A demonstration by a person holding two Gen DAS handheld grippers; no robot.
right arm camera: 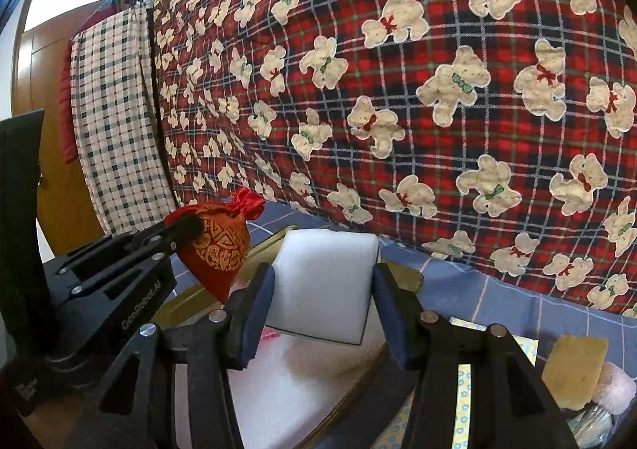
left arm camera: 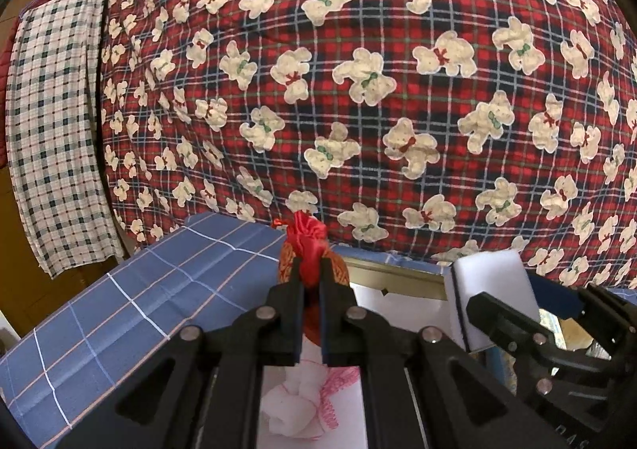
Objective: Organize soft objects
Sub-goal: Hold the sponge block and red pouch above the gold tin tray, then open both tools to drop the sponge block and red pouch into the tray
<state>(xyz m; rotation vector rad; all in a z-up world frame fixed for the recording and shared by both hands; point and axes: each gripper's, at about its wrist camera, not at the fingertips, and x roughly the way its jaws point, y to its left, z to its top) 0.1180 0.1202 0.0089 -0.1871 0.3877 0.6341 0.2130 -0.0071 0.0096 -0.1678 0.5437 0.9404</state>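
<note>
Background: red plaid blanket (left arm camera: 358, 90) printed with cream bears hangs behind the work area; a checked cloth (left arm camera: 55, 130) hangs at its left.
Table: covered by a blue checked cloth (left arm camera: 119, 309); a white tray (right arm camera: 278, 381) with a gold rim sits on it.
Left gripper (left arm camera: 312, 282): jaws fully closed on the gathered neck of a red drawstring pouch (right arm camera: 215, 246), which hangs above the tray.
Right gripper (right arm camera: 324, 289): jaws at medium width, pads pressed on both sides of a white sponge block (right arm camera: 324, 282), held above the tray.
Tray contents: white object in pink netting (left arm camera: 294, 409).
Right of tray: tan sponge (right arm camera: 573, 369) touching a pale pink pompom (right arm camera: 615, 389).
</note>
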